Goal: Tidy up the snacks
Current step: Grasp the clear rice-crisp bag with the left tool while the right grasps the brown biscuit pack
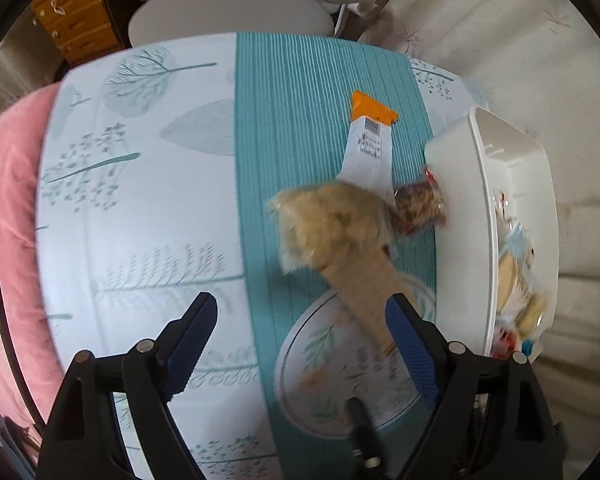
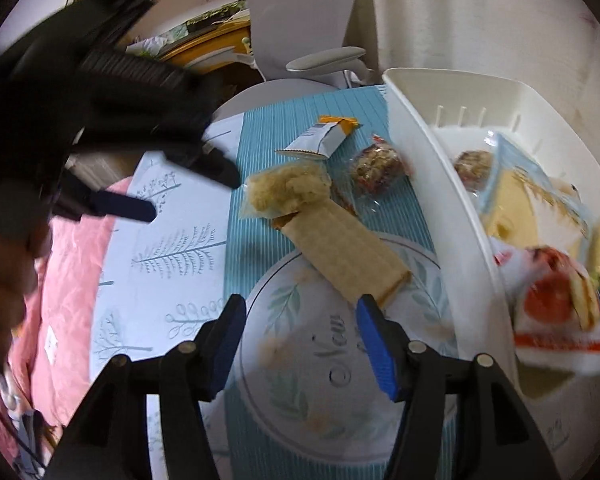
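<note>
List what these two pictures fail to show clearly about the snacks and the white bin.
- White plastic bin, left wrist view: its near wall hides most of the contents.
- Small red-speckled snack packet, left wrist view: blurred, label unreadable.
- Long tan wafer pack, right wrist view: its upper end lies under the pale crumbly snack bag.
- Round floral plate, right wrist view: lettering cut by the right gripper.

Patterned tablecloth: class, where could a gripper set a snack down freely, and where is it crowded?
Free: the pale tree-print cloth between the pink bedding and the teal striped band. Crowded: beside the white plastic bin, where the puffed-rice packet, tan wafer bar, orange-and-white wrapper and round nut cake cluster.
</note>
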Demonstrator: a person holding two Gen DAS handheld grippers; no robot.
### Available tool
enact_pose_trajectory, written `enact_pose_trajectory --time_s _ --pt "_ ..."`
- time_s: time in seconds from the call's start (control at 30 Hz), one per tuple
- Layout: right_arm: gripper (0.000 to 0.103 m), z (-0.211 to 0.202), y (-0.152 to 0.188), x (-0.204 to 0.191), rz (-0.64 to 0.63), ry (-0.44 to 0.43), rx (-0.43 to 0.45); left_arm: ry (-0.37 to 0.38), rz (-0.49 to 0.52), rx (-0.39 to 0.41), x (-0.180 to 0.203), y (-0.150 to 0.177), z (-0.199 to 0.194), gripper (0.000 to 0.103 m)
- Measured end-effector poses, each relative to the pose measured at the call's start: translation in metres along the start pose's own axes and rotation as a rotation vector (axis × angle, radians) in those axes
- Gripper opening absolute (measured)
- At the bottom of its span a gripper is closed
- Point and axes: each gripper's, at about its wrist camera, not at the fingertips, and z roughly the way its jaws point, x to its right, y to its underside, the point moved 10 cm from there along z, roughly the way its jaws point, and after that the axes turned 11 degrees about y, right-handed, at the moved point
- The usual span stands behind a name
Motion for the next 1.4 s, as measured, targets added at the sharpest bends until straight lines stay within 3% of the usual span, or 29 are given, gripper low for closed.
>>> enact_pose_trajectory --time_s 0.17,0.5,0.93,1.03,1.2,1.4 --pt "0.067 0.02 -0.011 0.0 -0.055 0.024 0.021 0.026 -0.064 -0.046 0.002 -0.023 0.026 0.089" --pt "0.068 0.055 -0.016 0.008 -0.078 0.062 -0.011 0.01 -0.122 -0.127 0.008 -0.039 0.074 0.09" --pt "0.07 0.074 -0.02 0.008 -0.147 0.122 0.0 -0.014 -0.162 -0.148 -0.003 -0.047 0.101 0.089" --pt "0.07 0.075 -0.021 0.007 -0.162 0.13 0.01 -0.037 -0.139 -0.141 -0.002 -0.05 0.101 0.085" --pt "0.071 0.086 -0.018 0.01 -0.198 0.145 -0.015 -0.036 -0.128 -0.136 -0.002 -0.054 0.097 0.067" --pt "0.07 0.09 -0.015 0.013 -0.174 0.108 -0.046 -0.033 -0.131 -0.143 -0.016 -0.045 0.084 0.063"
